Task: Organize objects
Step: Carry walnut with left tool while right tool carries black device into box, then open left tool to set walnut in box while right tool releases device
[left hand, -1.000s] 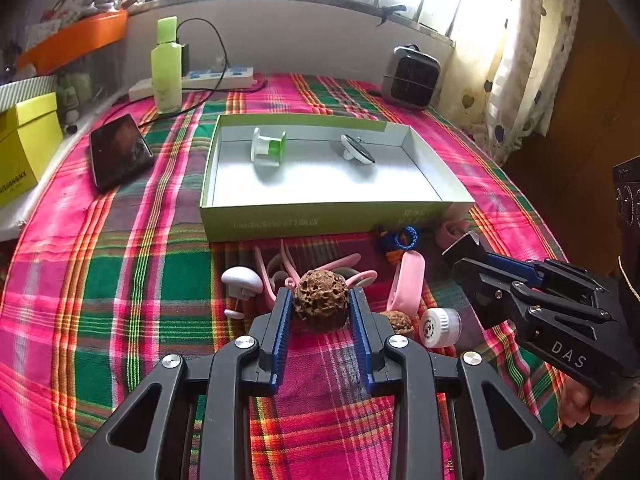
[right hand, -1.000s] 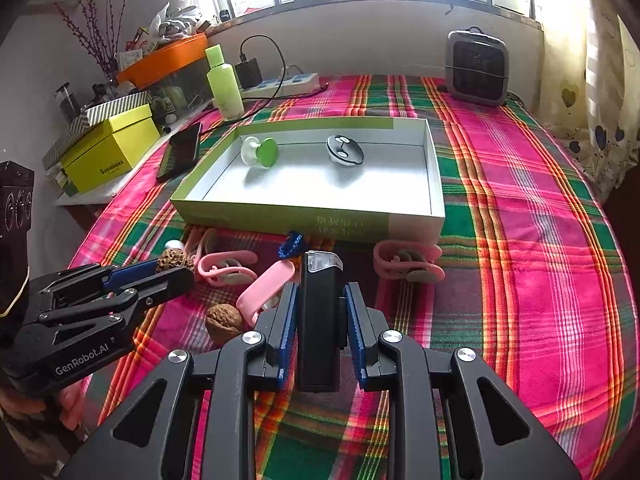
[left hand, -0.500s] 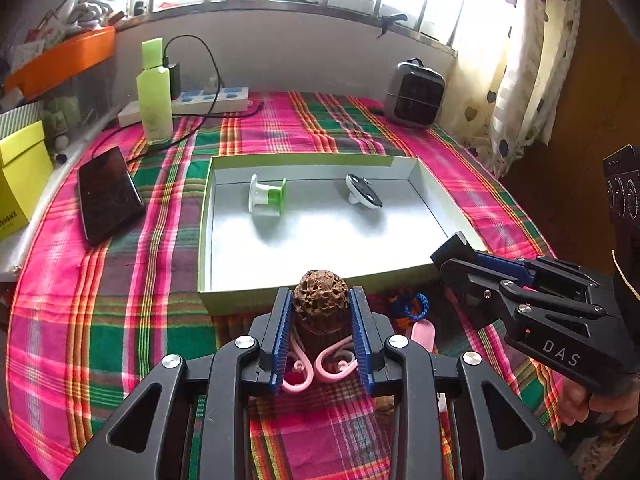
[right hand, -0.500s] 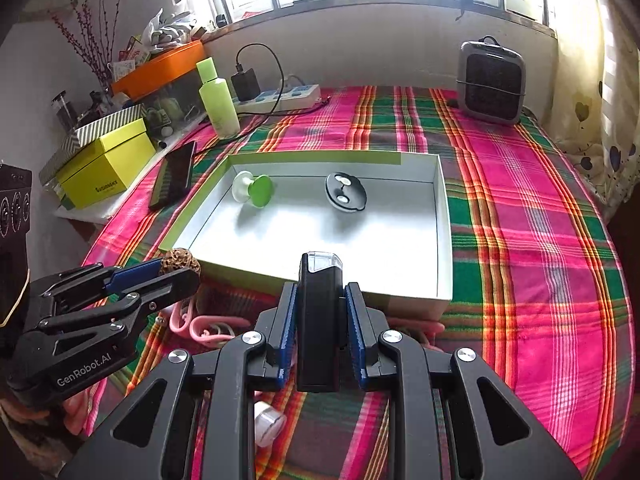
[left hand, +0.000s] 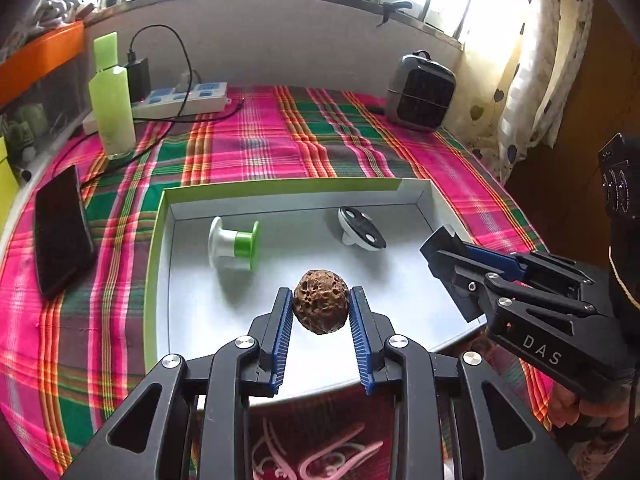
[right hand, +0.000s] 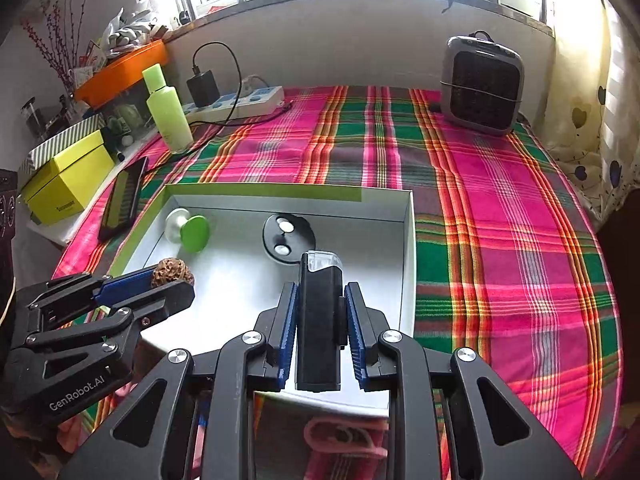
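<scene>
Now my left hand-held gripper (left hand: 321, 312) clamps the knobbly brown nut (left hand: 321, 307) between its blue pads above the floor of the white-lined green box (left hand: 158, 248), while my right hand-held gripper (right hand: 320, 320) beside it grips the upright black device (right hand: 320, 320) over that box's near right part.

Left gripper (left hand: 321, 312) angled downward, blue pads (left hand: 282, 336) clamped on both sides of a held piece. Right gripper (right hand: 320, 316) likewise pitched down, pads (right hand: 289, 332) pressed against a held item. Side by side, near each other, left one at left, right one at right. Fingers (left hand: 568, 412) of the right hand wrapped round its handle.
</scene>
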`<state>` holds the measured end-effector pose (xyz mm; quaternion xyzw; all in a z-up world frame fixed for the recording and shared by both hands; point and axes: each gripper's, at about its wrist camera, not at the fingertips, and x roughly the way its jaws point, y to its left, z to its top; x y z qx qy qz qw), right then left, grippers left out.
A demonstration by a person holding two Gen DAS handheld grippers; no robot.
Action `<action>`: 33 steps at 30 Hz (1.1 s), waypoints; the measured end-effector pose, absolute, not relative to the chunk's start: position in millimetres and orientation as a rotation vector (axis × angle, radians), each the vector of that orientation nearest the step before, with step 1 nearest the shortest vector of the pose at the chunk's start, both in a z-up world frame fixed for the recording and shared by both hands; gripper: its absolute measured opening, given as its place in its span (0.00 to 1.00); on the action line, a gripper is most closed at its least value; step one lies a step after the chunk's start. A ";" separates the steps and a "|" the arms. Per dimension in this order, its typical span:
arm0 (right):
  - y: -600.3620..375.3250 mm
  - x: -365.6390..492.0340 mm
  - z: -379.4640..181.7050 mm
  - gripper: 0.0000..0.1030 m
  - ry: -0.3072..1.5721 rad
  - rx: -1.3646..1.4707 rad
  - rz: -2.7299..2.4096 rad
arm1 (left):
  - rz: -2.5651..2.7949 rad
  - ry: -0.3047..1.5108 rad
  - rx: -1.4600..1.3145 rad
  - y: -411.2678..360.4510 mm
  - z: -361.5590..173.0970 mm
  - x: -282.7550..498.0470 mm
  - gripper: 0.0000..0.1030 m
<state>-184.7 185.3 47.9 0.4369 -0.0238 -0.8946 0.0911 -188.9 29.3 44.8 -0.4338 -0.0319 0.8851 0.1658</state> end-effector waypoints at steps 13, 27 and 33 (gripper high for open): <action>190.9 -230.0 39.6 0.24 -0.057 1.363 -2.647 | 2.516 -0.086 -1.292 42.3 30.2 -235.7 0.26; 194.1 -253.6 29.4 0.24 -0.045 1.396 -2.628 | 2.512 -0.053 -1.330 48.1 20.2 -254.2 0.26; 191.8 -253.6 27.0 0.24 -0.032 1.390 -2.629 | 2.512 -0.051 -1.327 48.4 19.8 -255.2 0.26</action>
